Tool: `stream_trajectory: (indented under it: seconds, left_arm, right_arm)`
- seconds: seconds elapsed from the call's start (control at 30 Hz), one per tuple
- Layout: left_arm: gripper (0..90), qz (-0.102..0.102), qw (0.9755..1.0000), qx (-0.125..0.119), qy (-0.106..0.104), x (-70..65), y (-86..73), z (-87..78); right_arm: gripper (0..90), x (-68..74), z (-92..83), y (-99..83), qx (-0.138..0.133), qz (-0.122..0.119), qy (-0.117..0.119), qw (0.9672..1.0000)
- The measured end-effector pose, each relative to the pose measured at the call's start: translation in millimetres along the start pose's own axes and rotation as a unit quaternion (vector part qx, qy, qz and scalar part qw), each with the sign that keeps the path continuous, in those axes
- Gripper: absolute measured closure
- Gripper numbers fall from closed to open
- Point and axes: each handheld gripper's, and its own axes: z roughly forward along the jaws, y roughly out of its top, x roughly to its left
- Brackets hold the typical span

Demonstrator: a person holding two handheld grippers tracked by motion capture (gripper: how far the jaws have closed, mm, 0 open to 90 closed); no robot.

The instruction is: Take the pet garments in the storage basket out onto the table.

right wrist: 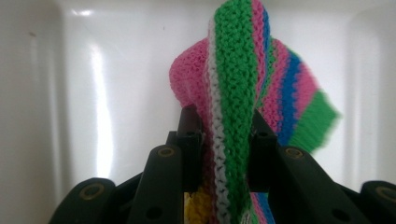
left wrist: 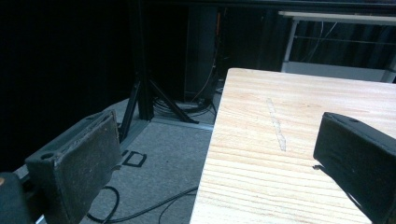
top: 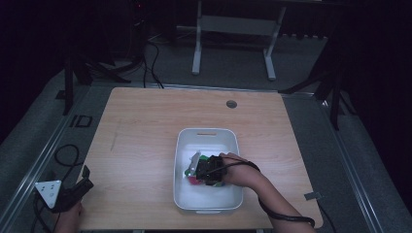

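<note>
Right tongs (right wrist: 227, 140) are clamped tight on a striped knitted cloth (right wrist: 243, 79), green, white, pink and blue bands bunched up between the jaws, a bit of yellow showing low down beneath them; the fold rises straight up from the grip and a green-edged corner fans off to one side. No writing to read on the cloth. Behind it, glossy white plastic: that's the white bin (top: 180, 145), and from the high view the right hand (top: 238, 171) is reaching into it from the near right, cloth held over the bin's floor. The bin sits centre-right on the wooden desk (top: 141, 126). Over at the near left corner, the left tongs (top: 83, 177) stand wide apart with nothing between them, one jaw over the desk edge, one out over the grey floor (left wrist: 159, 154)
</note>
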Motion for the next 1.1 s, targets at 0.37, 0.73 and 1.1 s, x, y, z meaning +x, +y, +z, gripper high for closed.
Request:
stream_trajectory:
  seconds: [0.37, 0.73, 1.1]
  left_arm:
    - [1.1, 0.001, 1.0000, 0.000, 0.001, -0.1, 0.0, 0.1]
    - [1.1, -0.003, 1.0000, 0.000, 0.003, 0.2, 0.0, -0.2]
    - [1.2, 0.002, 1.0000, 0.001, 0.007, -0.8, -0.1, -0.2]
  right_arm:
    - [72.8, -7.6, -71.7, 1.7, -0.073, 0.004, -0.031, 0.9968]
    - [72.7, -15.9, -120.0, -4.1, -0.107, 0.008, -0.071, 0.9917]
    - [72.6, -23.9, -140.3, -49.5, -0.111, 0.047, -0.098, 0.9879]
